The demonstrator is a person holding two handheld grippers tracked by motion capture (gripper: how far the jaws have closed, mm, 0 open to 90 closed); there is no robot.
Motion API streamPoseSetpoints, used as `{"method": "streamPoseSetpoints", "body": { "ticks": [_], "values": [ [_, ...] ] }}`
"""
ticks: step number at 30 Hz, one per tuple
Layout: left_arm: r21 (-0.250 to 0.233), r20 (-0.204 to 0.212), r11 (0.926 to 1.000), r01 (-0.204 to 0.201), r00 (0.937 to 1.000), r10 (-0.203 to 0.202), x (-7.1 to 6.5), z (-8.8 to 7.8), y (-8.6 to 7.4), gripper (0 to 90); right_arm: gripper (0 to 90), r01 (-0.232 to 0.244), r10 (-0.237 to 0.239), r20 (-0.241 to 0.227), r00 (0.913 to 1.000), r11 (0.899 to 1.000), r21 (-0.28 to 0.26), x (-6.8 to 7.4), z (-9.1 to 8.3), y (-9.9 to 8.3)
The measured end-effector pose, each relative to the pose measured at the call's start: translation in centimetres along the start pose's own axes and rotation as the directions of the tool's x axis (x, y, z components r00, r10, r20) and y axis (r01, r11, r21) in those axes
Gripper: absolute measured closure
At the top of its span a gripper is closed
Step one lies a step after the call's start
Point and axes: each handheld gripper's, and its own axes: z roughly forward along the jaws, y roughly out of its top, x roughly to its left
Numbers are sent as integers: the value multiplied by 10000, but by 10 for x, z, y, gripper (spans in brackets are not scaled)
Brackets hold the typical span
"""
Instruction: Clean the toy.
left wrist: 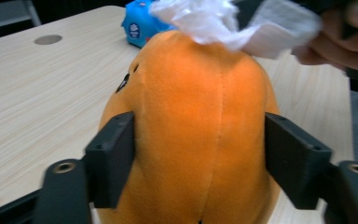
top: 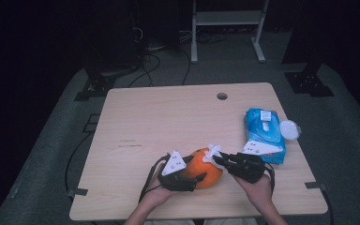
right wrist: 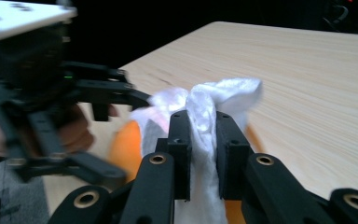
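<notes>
Left gripper (top: pixel 201 176) reaches in from the lower left, forearm angled toward the middle of the worktop (top: pixel 168 117), jaws clamped on the sides of the orange plush toy (left wrist: pixel 191 130). Right gripper (right wrist: pixel 200 154) comes from the lower right, pinching a white wipe (right wrist: pixel 214 100) against the toy's top. The toy sits at the near edge, long axis running away from the left gripper

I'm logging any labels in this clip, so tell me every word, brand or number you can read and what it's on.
No text can be read in these views.
Blue wipes pack: a white label and light markings, too small and blurred to read.
Grey plate on the left gripper: a few dark dots, no letters.
Orange plush toy: small black stitched marks, not writing.
White wipe: plain.
</notes>
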Motion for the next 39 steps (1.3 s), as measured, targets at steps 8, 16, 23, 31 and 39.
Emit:
{"method": "streamPoseSetpoints", "body": {
  "ticks": [8,16,23,31,39],
  "values": [
    [-256,-115,9997,6,9999,-9,-3,-8,7,392,776,833,-833,162,9964,9965,6,17,4,7],
    [-262,-181,9995,-182,9997,178,-6,-7,10,411,775,572,-572,147,9983,9984,-13,14,1,4],
    [-277,180,9996,-70,9998,75,-4,-6,8,259,775,682,-685,251,9973,9976,138,11,6,3],
    [155,-388,9990,-423,9983,429,-4,0,1,372,773,578,-582,201,9981,9981,191,13,7,1],
    [-412,30,9986,-342,9994,343,-1,-15,12,481,774,38,-43,628,9980,10000,76,-7,1,-1]
  ]
}}
